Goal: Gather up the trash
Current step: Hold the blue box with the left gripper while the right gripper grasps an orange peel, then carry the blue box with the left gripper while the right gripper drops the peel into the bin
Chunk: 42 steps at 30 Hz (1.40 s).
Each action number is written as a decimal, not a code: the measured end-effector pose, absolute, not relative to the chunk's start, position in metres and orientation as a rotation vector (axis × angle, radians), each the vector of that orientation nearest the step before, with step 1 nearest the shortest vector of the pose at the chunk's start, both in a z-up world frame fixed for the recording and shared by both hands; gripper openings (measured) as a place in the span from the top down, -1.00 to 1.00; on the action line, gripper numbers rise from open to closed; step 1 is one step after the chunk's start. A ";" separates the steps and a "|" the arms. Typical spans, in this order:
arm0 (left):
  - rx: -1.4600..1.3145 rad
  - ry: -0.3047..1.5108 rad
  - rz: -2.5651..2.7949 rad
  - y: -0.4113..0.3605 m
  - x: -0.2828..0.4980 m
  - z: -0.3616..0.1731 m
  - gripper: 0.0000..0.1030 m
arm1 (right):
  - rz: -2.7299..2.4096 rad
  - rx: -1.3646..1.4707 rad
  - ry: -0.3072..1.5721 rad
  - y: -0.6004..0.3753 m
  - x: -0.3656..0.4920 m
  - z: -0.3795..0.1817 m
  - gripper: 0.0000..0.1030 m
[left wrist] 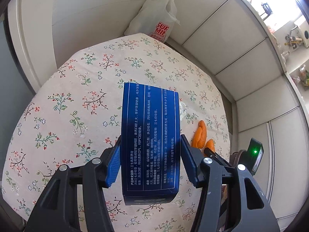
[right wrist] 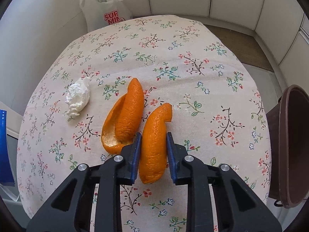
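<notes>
My left gripper (left wrist: 150, 139) is shut on a dark blue carton (left wrist: 148, 112) printed with white text, held lengthwise above the floral tablecloth (left wrist: 77, 96). In the right wrist view my right gripper (right wrist: 154, 135) is shut on a long piece of orange peel (right wrist: 156, 119), with a blue pad against each side of it. A second, curled orange peel (right wrist: 129, 112) lies on the cloth just left of it. Further left lies a crumpled white tissue (right wrist: 78, 96). In the left wrist view the orange peels (left wrist: 200, 133) show right of the carton, which hides most of the tissue.
A white plastic shopping bag (right wrist: 100, 13) with red lettering stands past the table's far edge against the wall. A brown bin (right wrist: 291, 145) with its lid up sits off the table's right edge. White wall panels surround the table (right wrist: 173, 58).
</notes>
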State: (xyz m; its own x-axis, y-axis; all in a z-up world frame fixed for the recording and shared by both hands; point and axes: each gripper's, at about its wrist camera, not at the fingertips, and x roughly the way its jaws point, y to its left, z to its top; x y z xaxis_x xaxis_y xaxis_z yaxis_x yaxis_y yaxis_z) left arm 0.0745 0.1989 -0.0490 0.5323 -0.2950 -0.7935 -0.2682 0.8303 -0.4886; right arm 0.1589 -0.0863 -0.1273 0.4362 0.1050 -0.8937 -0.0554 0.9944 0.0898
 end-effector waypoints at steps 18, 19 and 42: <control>-0.595 1.032 -0.031 0.181 0.082 -0.051 -0.08 | 0.142 0.102 0.964 -0.101 0.148 -0.071 0.55; -0.593 1.032 -0.036 0.180 0.082 -0.051 -0.08 | 0.144 0.105 0.957 -0.103 0.146 -0.068 0.55; -0.488 1.054 -0.183 0.072 0.097 -0.051 -0.08 | -0.074 0.171 0.759 -0.240 0.108 -0.005 0.52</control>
State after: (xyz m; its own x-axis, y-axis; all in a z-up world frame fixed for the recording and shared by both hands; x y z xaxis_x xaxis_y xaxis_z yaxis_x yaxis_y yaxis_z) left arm 0.0969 0.0721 -0.0515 0.4912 -0.3725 -0.7874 -0.0854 0.8790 -0.4691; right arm 0.1083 -0.2396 -0.0055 0.7239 -0.0046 -0.6899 0.1282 0.9835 0.1279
